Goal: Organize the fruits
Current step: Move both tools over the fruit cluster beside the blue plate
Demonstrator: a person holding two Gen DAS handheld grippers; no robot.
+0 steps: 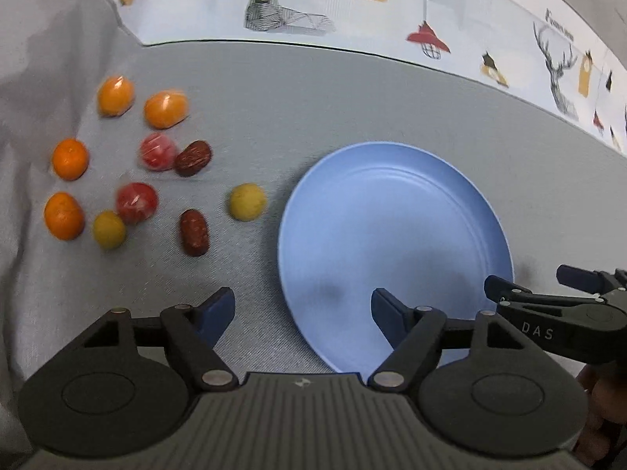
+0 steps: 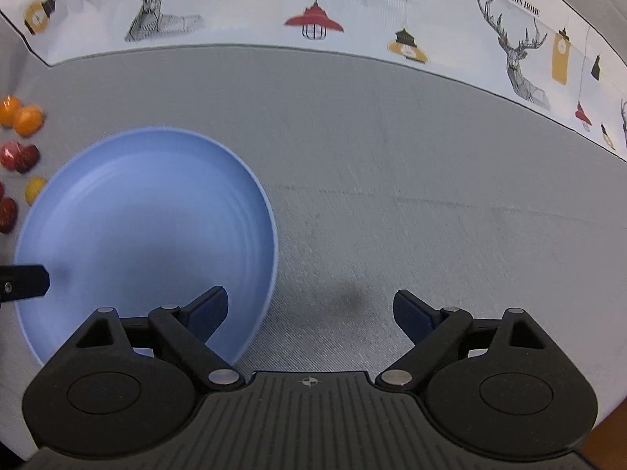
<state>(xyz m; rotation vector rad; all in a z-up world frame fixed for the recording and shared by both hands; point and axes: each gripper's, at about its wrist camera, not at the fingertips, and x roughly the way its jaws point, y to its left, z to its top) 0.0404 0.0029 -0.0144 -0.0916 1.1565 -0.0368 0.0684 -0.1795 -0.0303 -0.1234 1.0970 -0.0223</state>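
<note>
An empty blue plate (image 1: 395, 243) lies on the grey cloth; it also shows in the right wrist view (image 2: 145, 227). Left of it lie several loose fruits: orange kumquats (image 1: 115, 96), red fruits (image 1: 136, 202), dark red dates (image 1: 193, 232) and yellow-green fruits (image 1: 247, 201). Some of them show at the left edge of the right wrist view (image 2: 25, 119). My left gripper (image 1: 302, 307) is open and empty above the plate's near left rim. My right gripper (image 2: 311, 309) is open and empty over the plate's right rim; it shows at the right of the left wrist view (image 1: 548, 286).
The grey tablecloth (image 2: 431, 196) runs to a white backdrop printed with deer and lamps (image 2: 313, 15). The cloth rises in folds at the far left (image 1: 35, 58).
</note>
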